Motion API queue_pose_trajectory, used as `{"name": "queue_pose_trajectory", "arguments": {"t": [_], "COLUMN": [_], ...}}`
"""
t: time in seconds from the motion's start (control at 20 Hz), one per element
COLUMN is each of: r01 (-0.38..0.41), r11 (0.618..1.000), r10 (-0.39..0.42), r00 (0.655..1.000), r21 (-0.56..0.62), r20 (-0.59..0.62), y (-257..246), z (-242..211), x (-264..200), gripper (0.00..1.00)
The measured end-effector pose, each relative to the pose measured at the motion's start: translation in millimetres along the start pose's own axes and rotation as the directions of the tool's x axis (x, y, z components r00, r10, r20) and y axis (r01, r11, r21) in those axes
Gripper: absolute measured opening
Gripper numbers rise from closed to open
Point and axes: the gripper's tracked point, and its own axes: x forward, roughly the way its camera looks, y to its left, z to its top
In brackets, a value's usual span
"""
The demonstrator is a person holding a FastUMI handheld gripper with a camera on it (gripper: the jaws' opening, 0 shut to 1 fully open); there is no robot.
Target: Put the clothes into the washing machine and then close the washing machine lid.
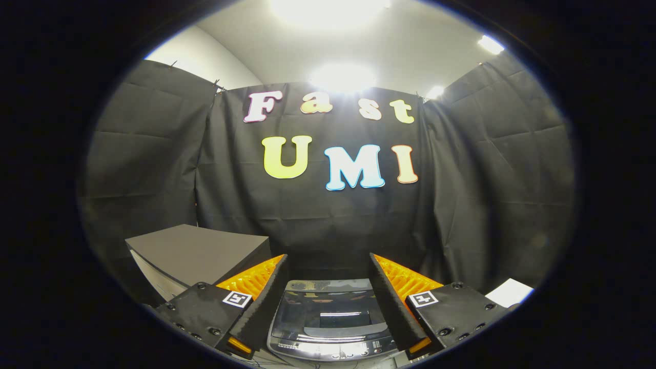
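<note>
Tongs [328, 269] spread wide, washing machine [330, 320] between them

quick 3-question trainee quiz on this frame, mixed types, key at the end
1. True or false: the gripper is shut on a piece of clothing.
2. What shows between the fingers? A) a basket B) the washing machine C) a towel
3. Fill in: the washing machine lid is ____.

Key: 1 false, the fingers are apart with nothing held. 2 B. 3 closed; its glossy top lies flat. The grey box sits beyond the left finger.
</note>
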Motion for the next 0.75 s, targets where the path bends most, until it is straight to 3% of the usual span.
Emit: {"name": "queue_pose_trajectory", "arguments": {"t": [0.4, 0.75], "r01": [0.04, 0.042], "r11": [0.999, 0.999], "r10": [-0.039, -0.041], "r00": [0.998, 0.998], "r21": [-0.013, -0.027], "r20": [0.041, 0.049], "y": [0.8, 0.8], "z": [14.6, 8.2], "x": [-52.8, -69.6], "gripper": [0.95, 0.95]}}
